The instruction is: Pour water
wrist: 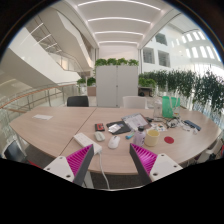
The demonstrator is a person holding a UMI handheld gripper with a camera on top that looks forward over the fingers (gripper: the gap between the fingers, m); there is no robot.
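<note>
Magenta pads (78, 160) line the inner faces of the gripper (112, 165), whose two fingers stand wide apart with nothing held or touched between them. Through the gap shows the near edge of a round wooden table (50, 130), the landmark here. A white cable (100, 160) trails over that edge, running between the fingers. Beyond the fingers, near the table's middle, lies a clutter of small items: a white box (85, 139) and papers (136, 124). To the right of the middle stands a green pitcher (169, 104), upright; what is in it cannot be told. Just before it sits a small clear cup (154, 131), contents unclear. A red disc (168, 140) lies toward the table's right edge. Behind the table stand chairs (78, 101), a white cabinet (115, 84) topped with plants (116, 62).
</note>
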